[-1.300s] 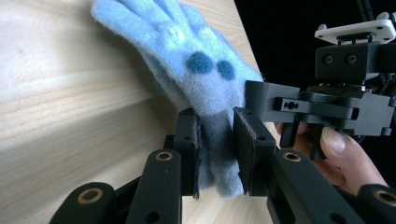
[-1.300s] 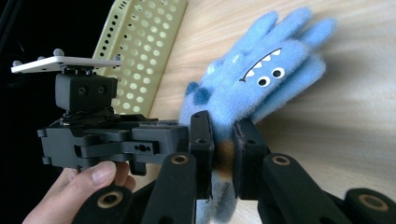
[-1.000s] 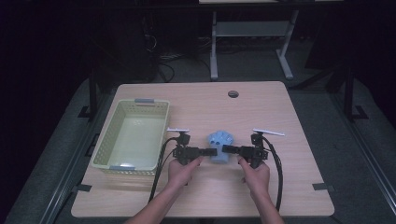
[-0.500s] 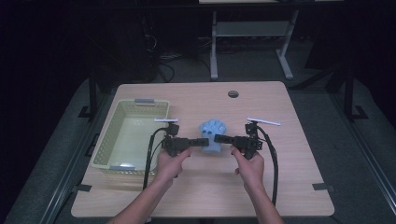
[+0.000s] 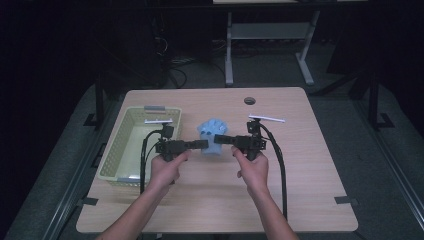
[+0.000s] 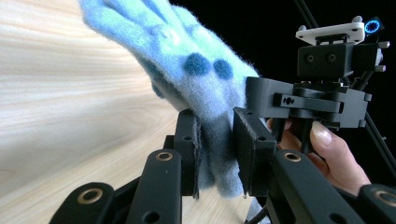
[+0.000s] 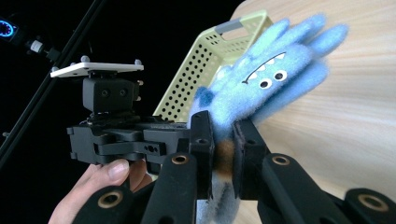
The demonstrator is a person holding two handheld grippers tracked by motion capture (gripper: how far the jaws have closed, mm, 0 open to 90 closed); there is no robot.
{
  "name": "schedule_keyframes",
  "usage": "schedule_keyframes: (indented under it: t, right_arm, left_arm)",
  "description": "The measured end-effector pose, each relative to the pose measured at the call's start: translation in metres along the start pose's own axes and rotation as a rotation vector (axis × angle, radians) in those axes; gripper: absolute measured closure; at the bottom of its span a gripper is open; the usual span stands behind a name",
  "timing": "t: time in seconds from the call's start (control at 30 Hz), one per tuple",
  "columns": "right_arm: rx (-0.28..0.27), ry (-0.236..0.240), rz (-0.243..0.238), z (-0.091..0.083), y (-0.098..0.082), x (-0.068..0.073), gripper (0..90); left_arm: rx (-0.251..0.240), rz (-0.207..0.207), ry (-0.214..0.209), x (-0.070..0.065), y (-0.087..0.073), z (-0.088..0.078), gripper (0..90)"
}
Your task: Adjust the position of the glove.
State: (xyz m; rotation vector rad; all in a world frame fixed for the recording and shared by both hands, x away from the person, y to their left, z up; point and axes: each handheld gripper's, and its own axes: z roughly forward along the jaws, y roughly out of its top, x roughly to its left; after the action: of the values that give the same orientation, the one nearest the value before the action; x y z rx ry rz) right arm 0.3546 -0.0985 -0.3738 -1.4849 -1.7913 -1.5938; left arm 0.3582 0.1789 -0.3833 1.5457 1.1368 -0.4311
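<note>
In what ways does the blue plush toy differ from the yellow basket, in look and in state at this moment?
The blue plush toy is fuzzy and soft, with eyes and a toothed mouth; the yellow basket is stiff, with perforated walls. The toy is pinched by the left gripper and the right gripper from opposite sides; the basket rests untouched on the table. The toy is much smaller than the basket. Both are pale in colour.

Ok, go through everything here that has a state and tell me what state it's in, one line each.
Plush toy: held between both grippers, above the table.
Left gripper: shut on the plush toy.
Right gripper: shut on the plush toy.
Basket: upright on the table, open-topped.
</note>
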Motion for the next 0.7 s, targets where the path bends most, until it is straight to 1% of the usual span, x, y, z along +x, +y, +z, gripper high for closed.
schedule_keyframes:
  t: [0.07, 0.2, 0.23, 0.4, 0.5, 0.53, 0.6, 0.67, 0.7]
  right_arm:
    - [0.006, 0.005, -0.003, 0.004, 0.003, 0.003, 80.3]
    - [0.018, 0.007, -0.01, 0.014, 0.007, 0.009, 80.3]
    - [0.018, 0.015, -0.008, 0.016, 0.007, 0.01, 80.3]
    - [0.026, 0.024, -0.015, 0.025, 0.011, 0.017, 80.3]
    - [0.021, 0.032, -0.033, 0.031, 0.013, 0.021, 80.3]
    - [0.025, 0.033, -0.036, 0.032, 0.014, 0.022, 80.3]
    - [0.029, 0.033, -0.043, 0.036, 0.015, 0.025, 80.3]
    - [0.032, 0.035, -0.04, 0.04, 0.016, 0.027, 80.3]
    - [0.034, 0.036, -0.043, 0.042, 0.016, 0.027, 80.3]
  left_arm:
    - [-0.005, -0.005, 0.003, 0.001, 0.002, -0.004, 71.6]
    - [-0.012, -0.001, 0.011, 0.003, 0.005, -0.014, 71.6]
    - [-0.012, 0.001, 0.012, 0.003, 0.006, -0.016, 71.6]
    - [-0.022, 0.011, 0.025, 0.002, 0.012, -0.028, 71.6]
    - [-0.028, 0.013, 0.027, 0.003, 0.015, -0.035, 71.6]
    - [-0.027, 0.022, 0.03, 0.003, 0.015, -0.037, 71.6]
    - [-0.03, 0.02, 0.034, 0.004, 0.017, -0.041, 71.6]
    - [-0.032, 0.022, 0.038, 0.006, 0.018, -0.045, 71.6]
    - [-0.037, 0.017, 0.039, 0.007, 0.018, -0.047, 71.6]
